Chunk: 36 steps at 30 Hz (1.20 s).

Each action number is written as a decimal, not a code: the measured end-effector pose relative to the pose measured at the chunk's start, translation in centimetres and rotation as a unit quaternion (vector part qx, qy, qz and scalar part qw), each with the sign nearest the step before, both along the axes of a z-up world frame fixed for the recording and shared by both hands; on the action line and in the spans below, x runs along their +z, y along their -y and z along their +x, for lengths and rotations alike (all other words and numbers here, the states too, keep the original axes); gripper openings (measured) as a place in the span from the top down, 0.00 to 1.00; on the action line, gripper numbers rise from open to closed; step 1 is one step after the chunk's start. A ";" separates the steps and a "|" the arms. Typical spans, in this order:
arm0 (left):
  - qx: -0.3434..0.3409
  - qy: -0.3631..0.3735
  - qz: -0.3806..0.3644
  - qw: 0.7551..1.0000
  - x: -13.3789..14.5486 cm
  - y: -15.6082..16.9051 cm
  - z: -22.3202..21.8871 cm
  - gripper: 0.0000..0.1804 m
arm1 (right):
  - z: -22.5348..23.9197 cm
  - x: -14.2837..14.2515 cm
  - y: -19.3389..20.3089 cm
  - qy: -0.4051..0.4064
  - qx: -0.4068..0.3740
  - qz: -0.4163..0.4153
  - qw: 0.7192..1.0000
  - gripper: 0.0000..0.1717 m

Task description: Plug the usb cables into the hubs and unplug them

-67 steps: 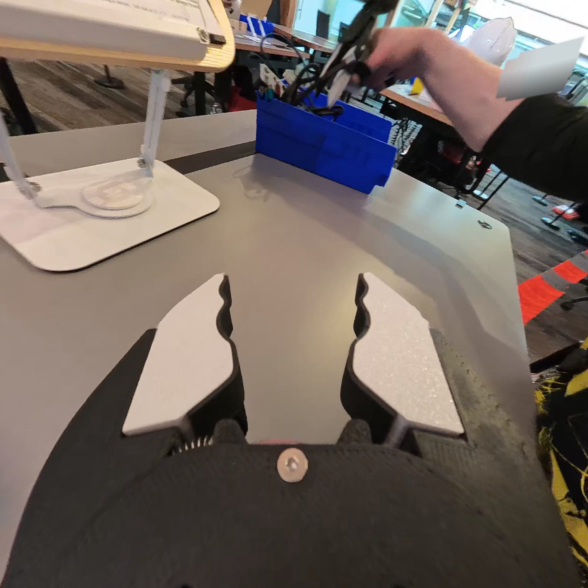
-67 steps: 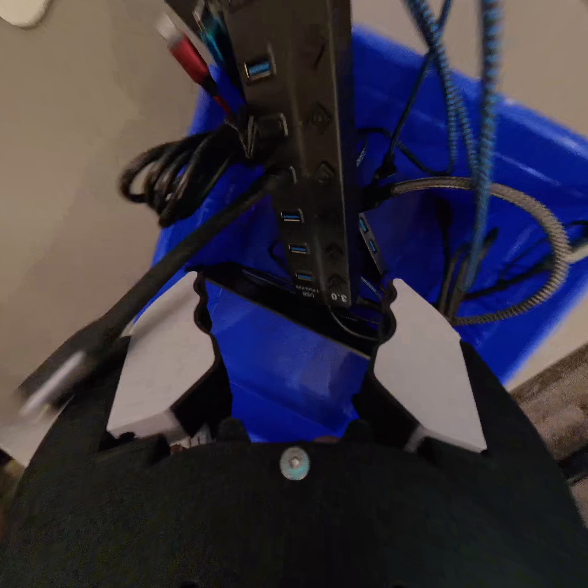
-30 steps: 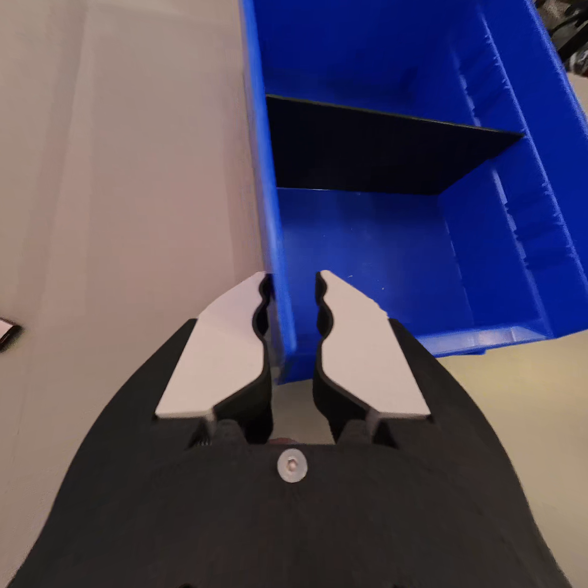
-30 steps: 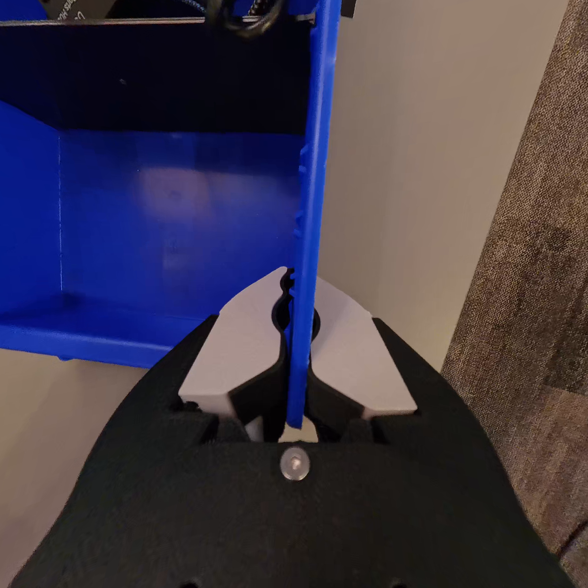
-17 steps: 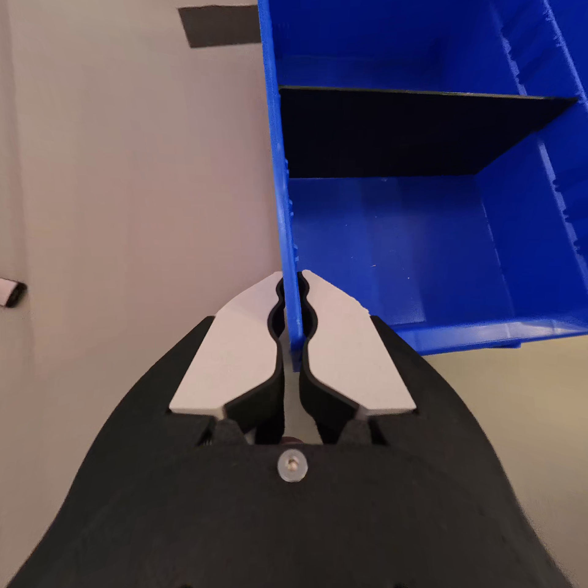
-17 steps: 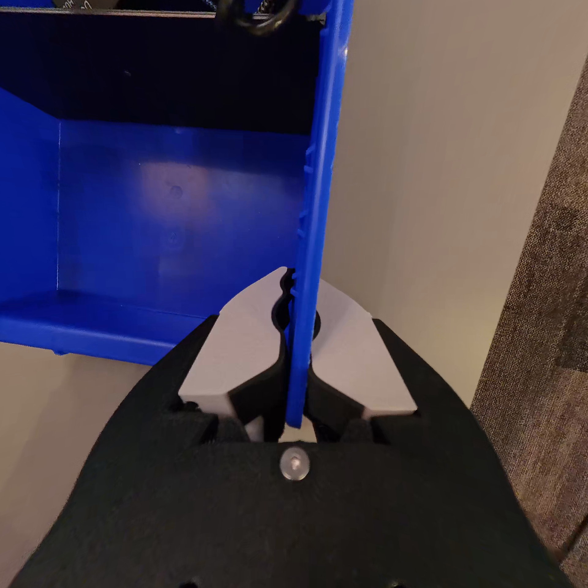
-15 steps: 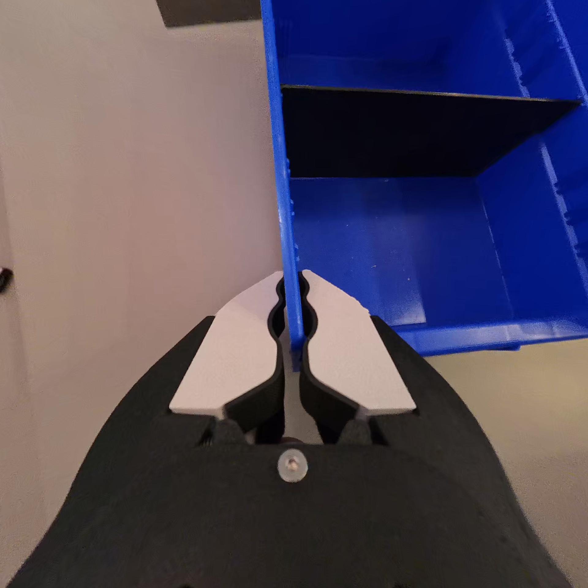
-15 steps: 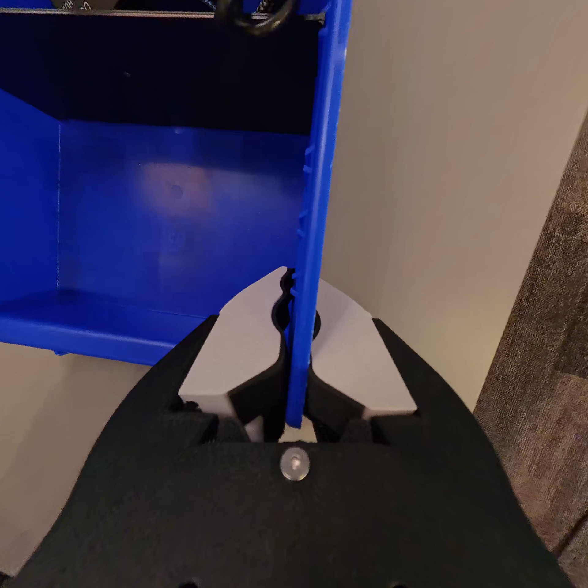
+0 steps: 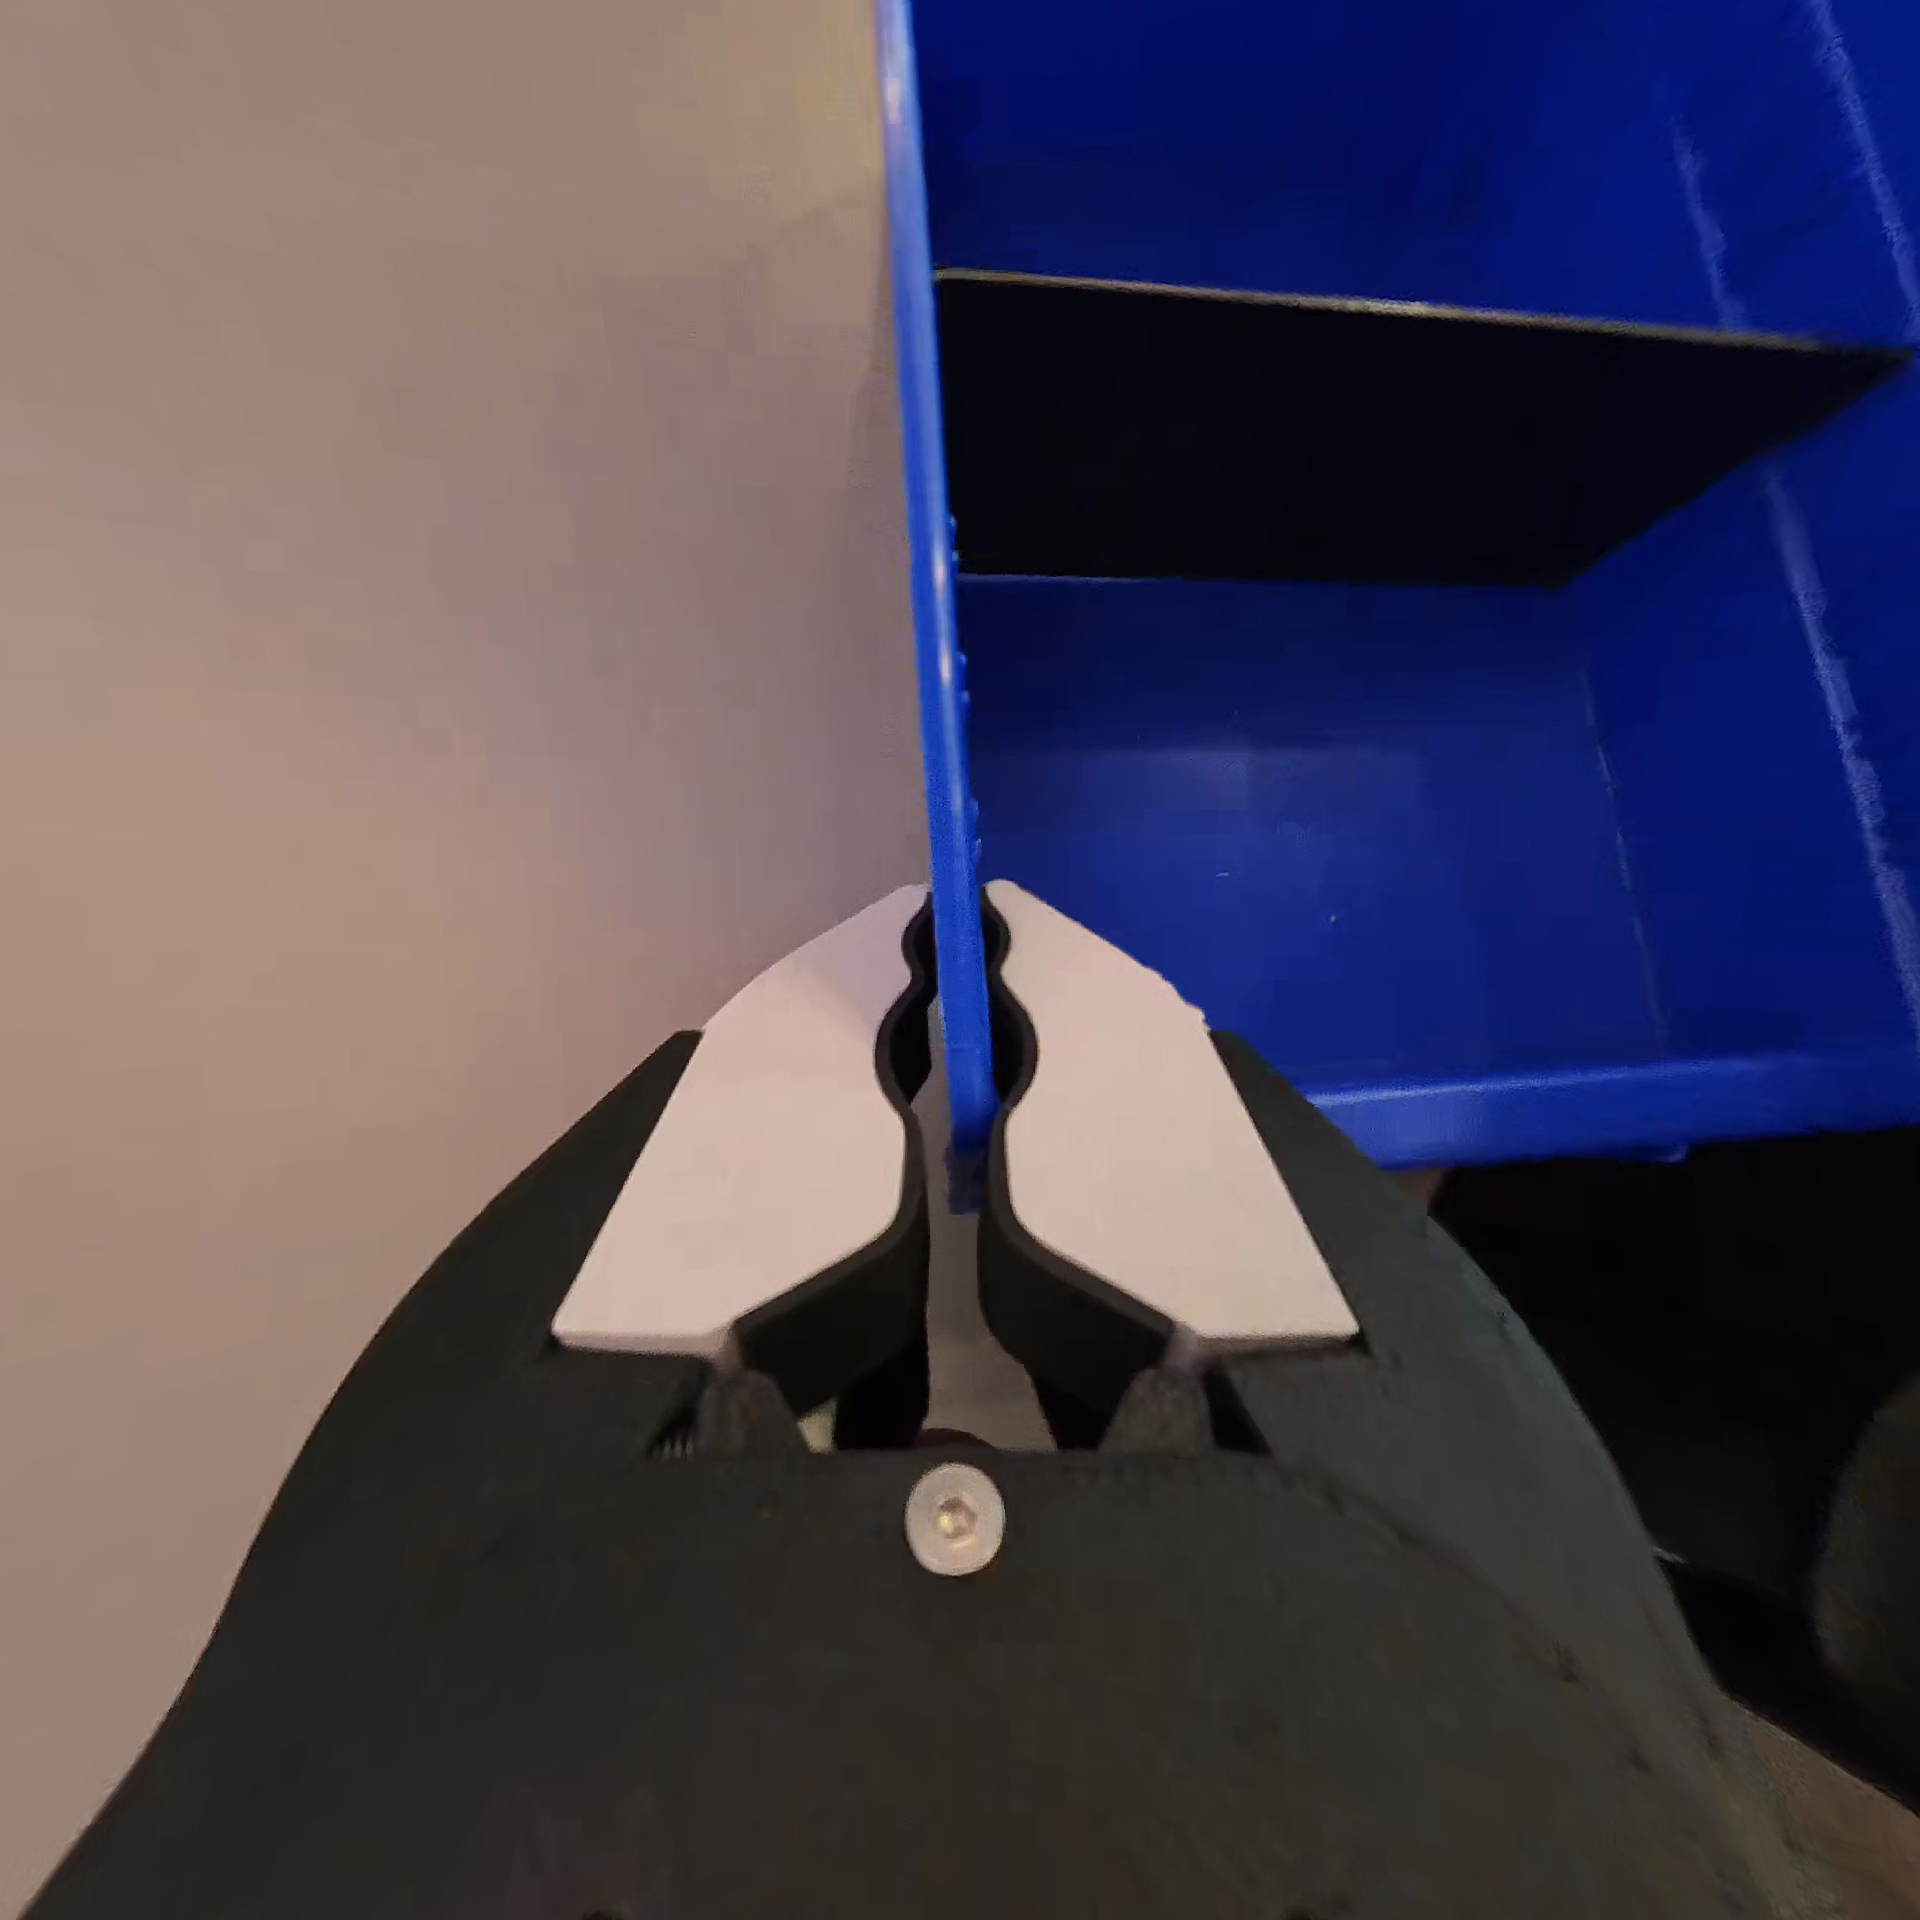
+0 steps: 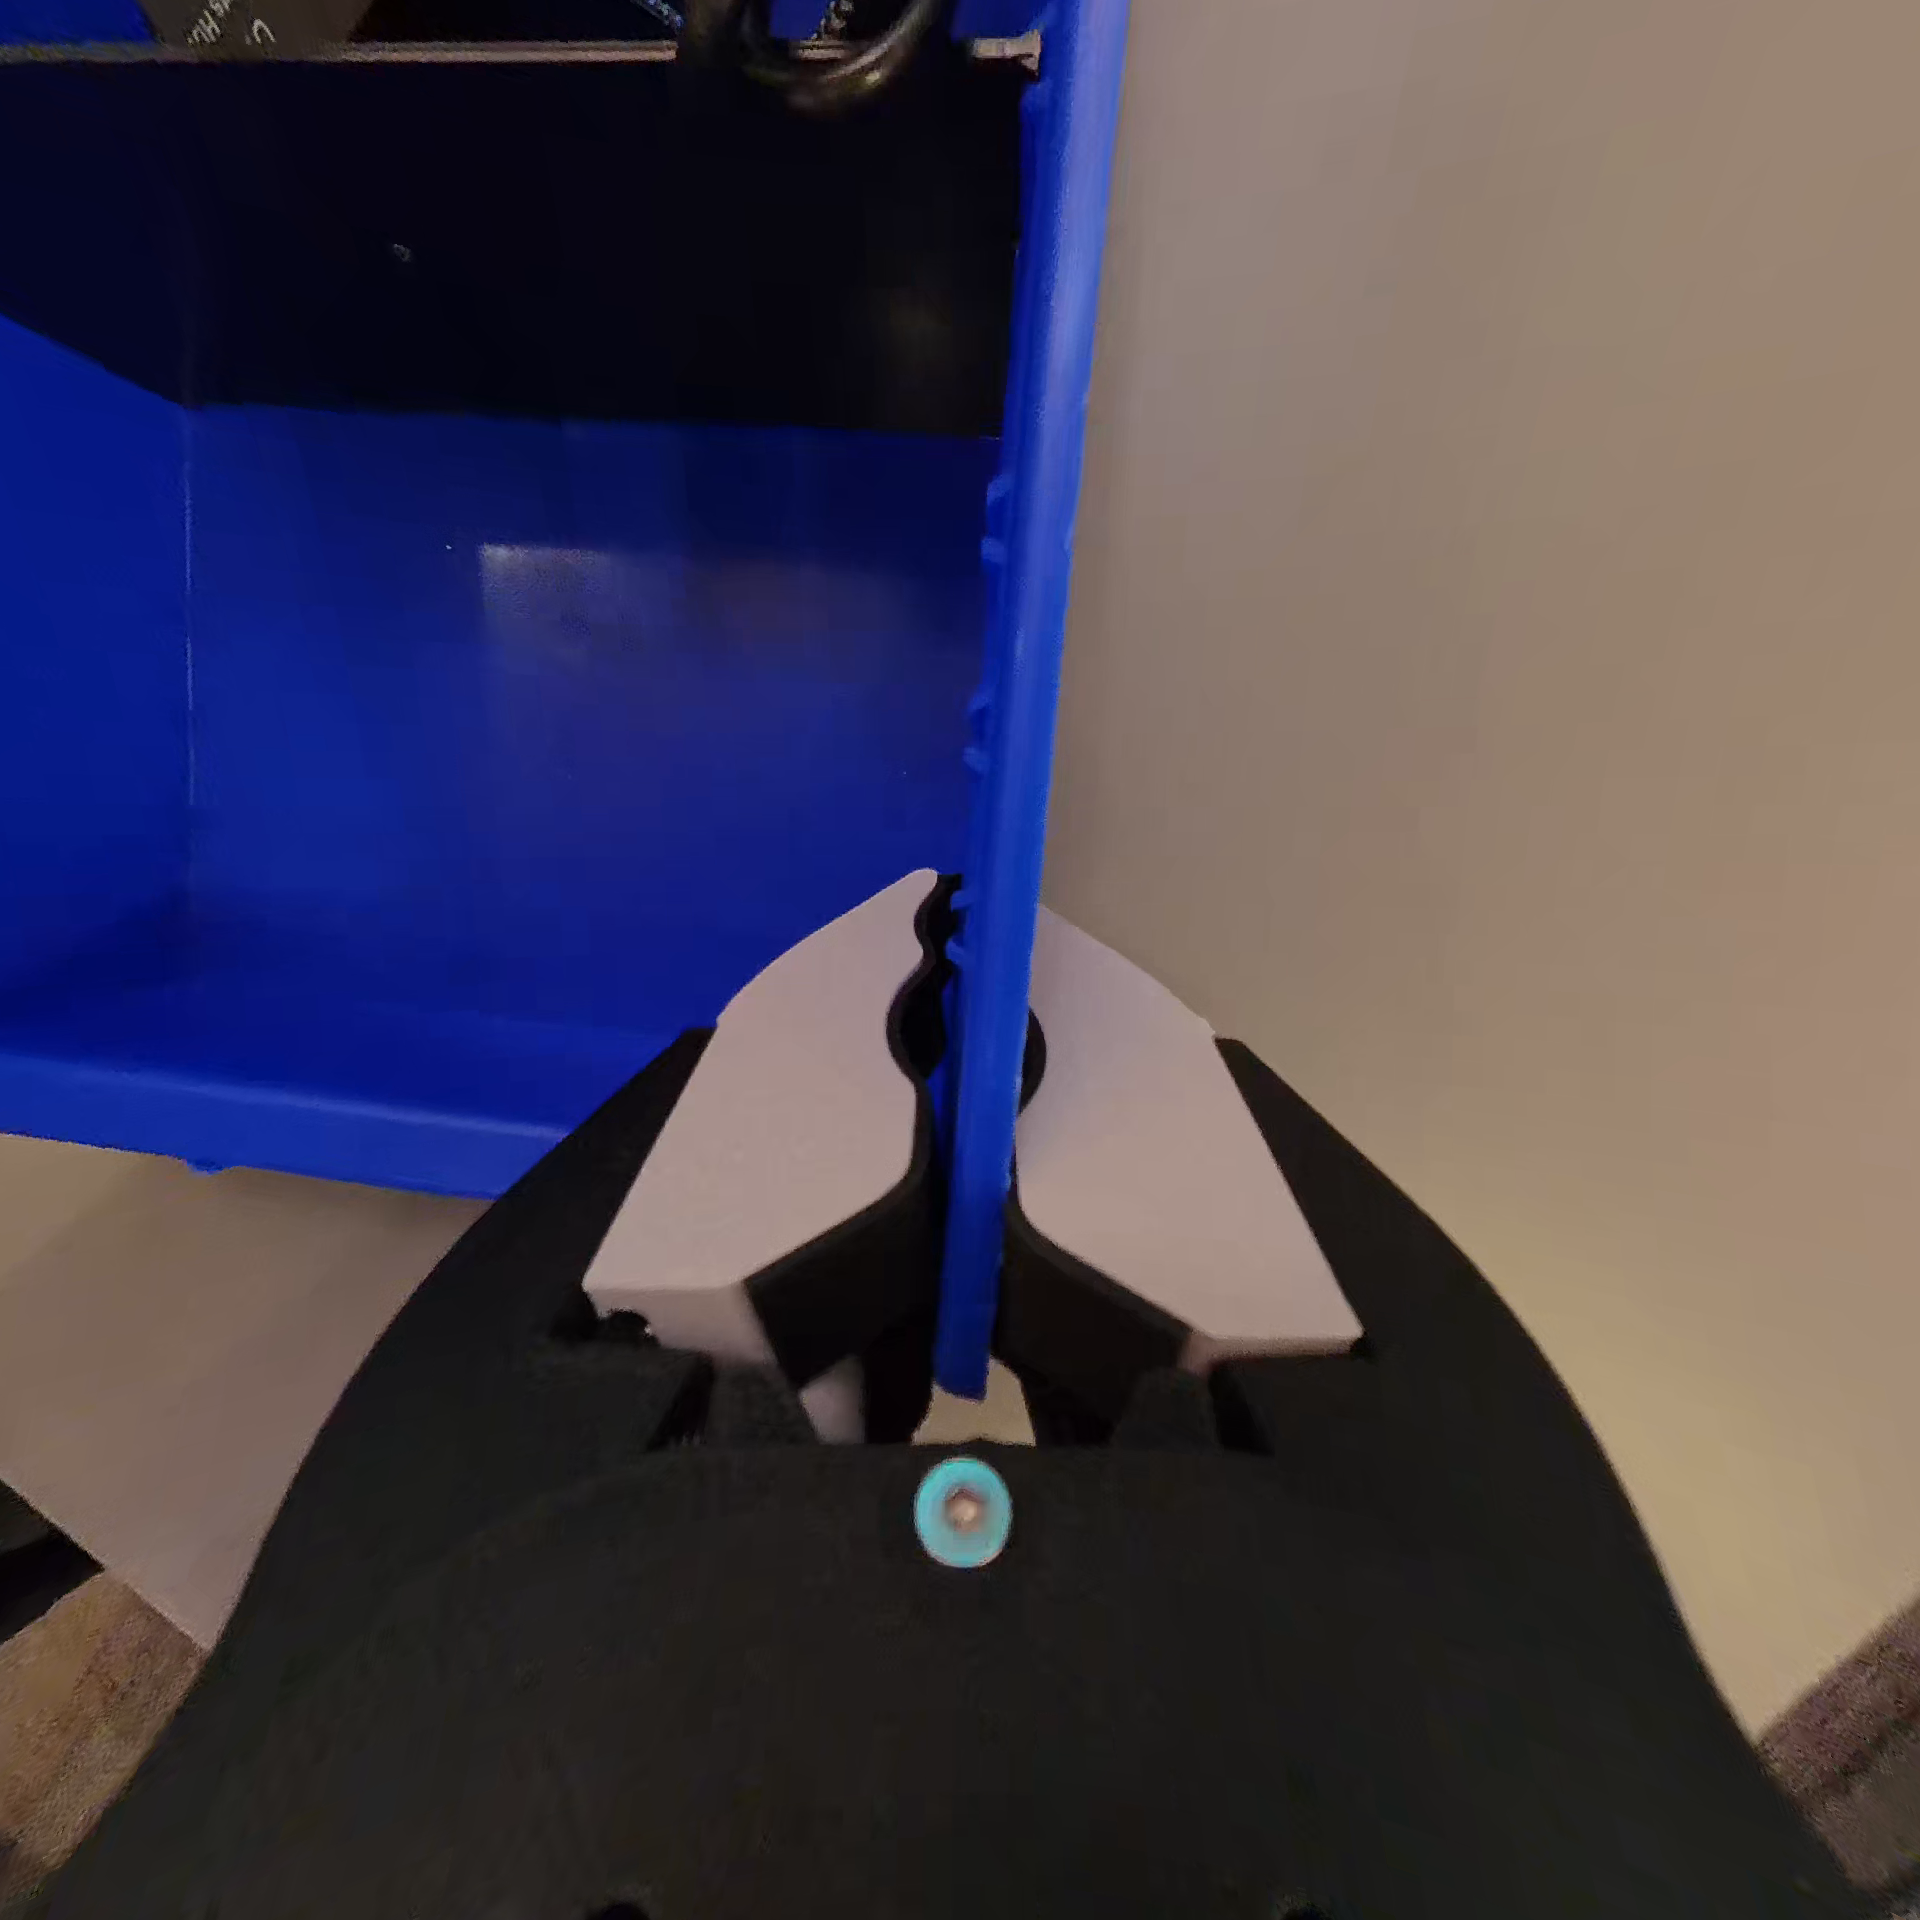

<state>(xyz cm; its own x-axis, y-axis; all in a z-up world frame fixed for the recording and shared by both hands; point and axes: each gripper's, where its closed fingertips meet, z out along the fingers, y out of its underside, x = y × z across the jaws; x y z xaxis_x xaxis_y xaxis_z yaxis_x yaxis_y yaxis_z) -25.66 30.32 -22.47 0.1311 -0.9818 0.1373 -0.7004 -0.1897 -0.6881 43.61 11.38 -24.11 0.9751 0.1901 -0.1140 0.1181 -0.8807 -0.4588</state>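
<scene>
A blue plastic bin [image 9: 1299, 831] with a black divider [image 9: 1351, 447] fills both views. My left gripper [image 9: 961, 904] is shut on the bin's left side wall [image 9: 951, 727]; both pads press on the thin wall. My right gripper [image 10: 987, 914] is shut on the bin's right side wall [image 10: 1029, 623]. The near compartment [image 10: 571, 727] shows a bare blue floor. Black cables [image 10: 831, 62] and a dark hub corner [image 10: 208, 31] peek over the divider at the top of the right wrist view.
The bin sits on a light grey table [image 9: 416, 623], which also shows in the right wrist view [image 10: 1507, 623]. A dark shape [image 9: 1714, 1403] lies below the bin's near edge at the right of the left wrist view. Carpet [image 10: 1849, 1745] shows past the table edge. Some 75 cm of space lies between my two pairs of fingers.
My left gripper closed on the bin's left wall and still grips it. The right gripper kept its grip on the right wall. The bin has drawn nearer to the table's near edge.
</scene>
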 end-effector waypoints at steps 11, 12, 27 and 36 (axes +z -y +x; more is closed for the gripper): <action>-0.126 -0.001 -0.005 0.992 0.2 6.7 8.5 0.97 | -11.4 -0.1 -10.5 -0.005 0.183 -0.008 0.983 0.98; -0.128 -0.001 -0.011 0.992 0.1 6.9 9.3 0.97 | -12.9 -0.1 -11.8 -0.007 0.197 -0.009 0.980 0.98; -0.035 0.097 0.064 0.993 9.9 4.6 13.2 0.81 | -24.4 6.5 -21.6 0.035 0.177 0.101 0.978 0.66; -0.137 -0.073 0.206 0.966 6.8 4.2 22.7 0.84 | -33.9 8.4 -2.5 -0.033 0.228 0.009 0.973 0.63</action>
